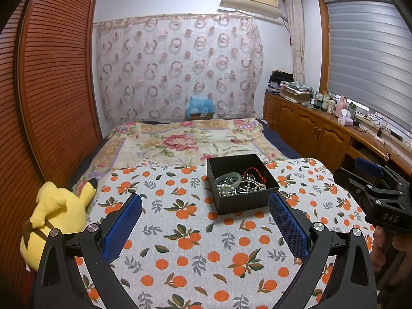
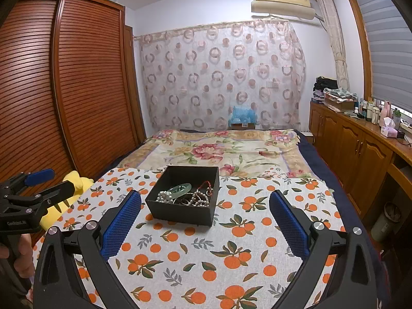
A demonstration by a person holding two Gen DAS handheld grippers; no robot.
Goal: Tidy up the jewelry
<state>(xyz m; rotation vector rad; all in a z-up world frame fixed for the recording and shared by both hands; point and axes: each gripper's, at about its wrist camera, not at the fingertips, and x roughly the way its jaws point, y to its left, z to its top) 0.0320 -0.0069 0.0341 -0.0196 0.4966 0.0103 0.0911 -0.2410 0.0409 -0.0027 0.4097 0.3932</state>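
A black open box (image 1: 247, 202) (image 2: 180, 212) stands on the orange-print cloth (image 1: 195, 252) (image 2: 206, 257). Inside lie a green bangle (image 1: 228, 179) (image 2: 180, 188), a pearl string (image 1: 247, 186) (image 2: 164, 196) and a red cord bracelet (image 1: 255, 173) (image 2: 207, 186), tangled together. My left gripper (image 1: 206, 206) is open, short of the box, nothing between its blue pads. My right gripper (image 2: 206, 203) is open too, the box just ahead and left of its centre. Each gripper shows at the edge of the other's view: the right gripper (image 1: 373, 180) and the left gripper (image 2: 46, 180).
A yellow plush toy (image 1: 56, 213) (image 2: 74, 195) lies at the cloth's left edge. Beyond is a floral bed cover (image 1: 185, 141). A slatted wooden wardrobe (image 1: 51, 90) stands left; wooden cabinets (image 1: 309, 126) with bottles and clothes run along the right under the window.
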